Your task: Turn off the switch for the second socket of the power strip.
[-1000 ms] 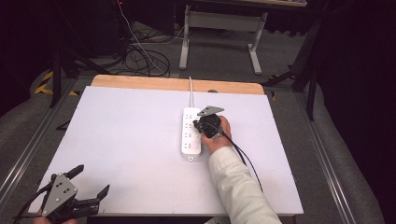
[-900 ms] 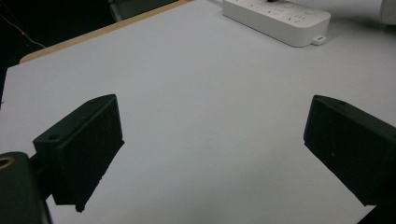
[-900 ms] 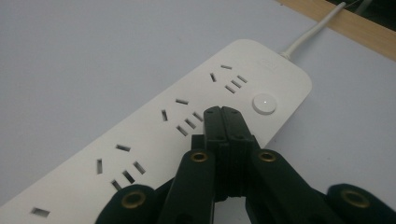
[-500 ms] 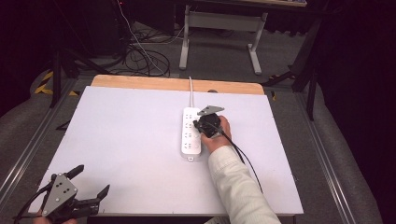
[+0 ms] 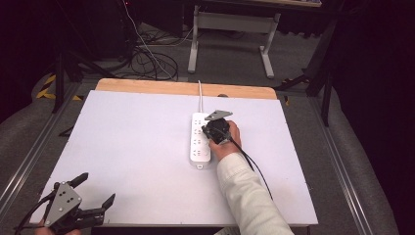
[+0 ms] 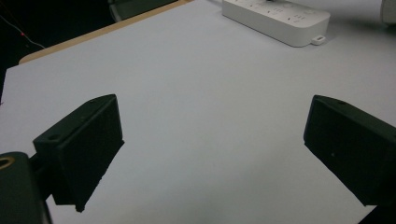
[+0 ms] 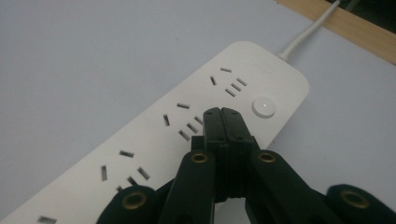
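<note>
Right gripper (image 7: 223,112) jaws pinched together, holding nothing, tip over power strip (image 7: 187,140), just left of round button (image 7: 264,106) near frame middle. Could miss button, shove strip sideways. Left gripper (image 6: 212,154) wide open, holding nothing.

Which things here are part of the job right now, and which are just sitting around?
In the job:
- power strip
- its round button
- right gripper, shut, tips over the strip

Just around:
- left gripper, open, at the table's near corner
- cables on the floor
- desk frame
</note>
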